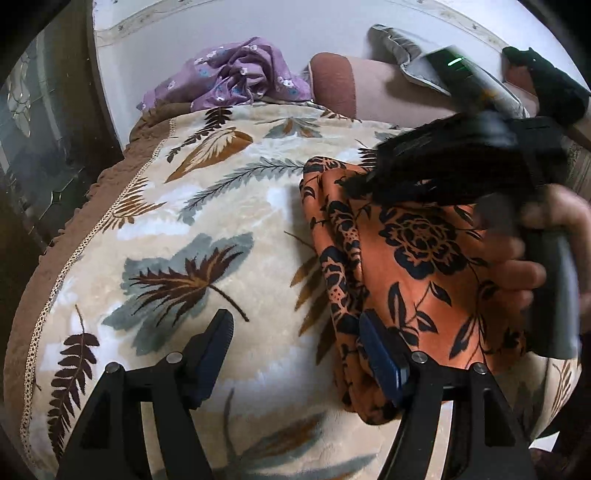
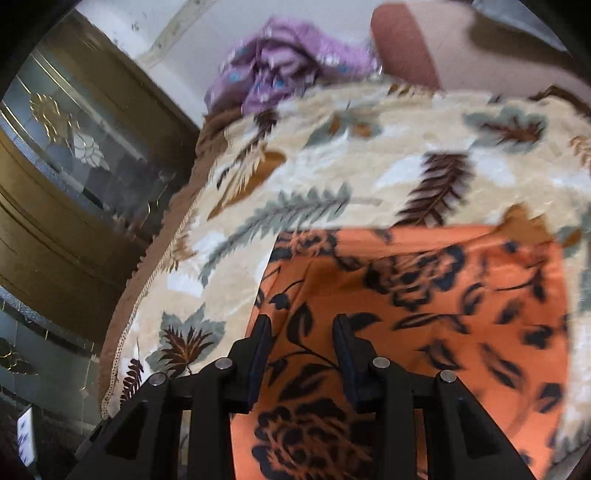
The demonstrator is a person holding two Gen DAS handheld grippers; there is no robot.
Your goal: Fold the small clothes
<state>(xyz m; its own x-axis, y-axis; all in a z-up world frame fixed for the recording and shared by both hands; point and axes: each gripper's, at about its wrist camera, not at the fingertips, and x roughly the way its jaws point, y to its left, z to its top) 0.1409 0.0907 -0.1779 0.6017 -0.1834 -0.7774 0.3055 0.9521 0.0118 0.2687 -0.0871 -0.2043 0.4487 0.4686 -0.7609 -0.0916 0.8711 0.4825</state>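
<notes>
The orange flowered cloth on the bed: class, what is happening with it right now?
A person with a gripper in each hand is folding the orange flowered cloth, which lies partly folded on the leaf-patterned blanket. The left gripper is open beside the cloth's edge, holding nothing. The right gripper hangs open over the cloth. A purple garment waits crumpled further back.

leaf-print blanket [image 1: 192, 229], pale wall [image 1: 207, 26], glass-panelled door [image 2: 74, 155]

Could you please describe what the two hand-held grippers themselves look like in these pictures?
Both are matte black frames with triangular cut-outs and round silver pivot pins. The left hand-held gripper has dark blue ribbed pads on its fingers. The right hand-held gripper matches; seen from the left wrist, its black body carries a small green light. No sleeve or cable is visible.
</notes>
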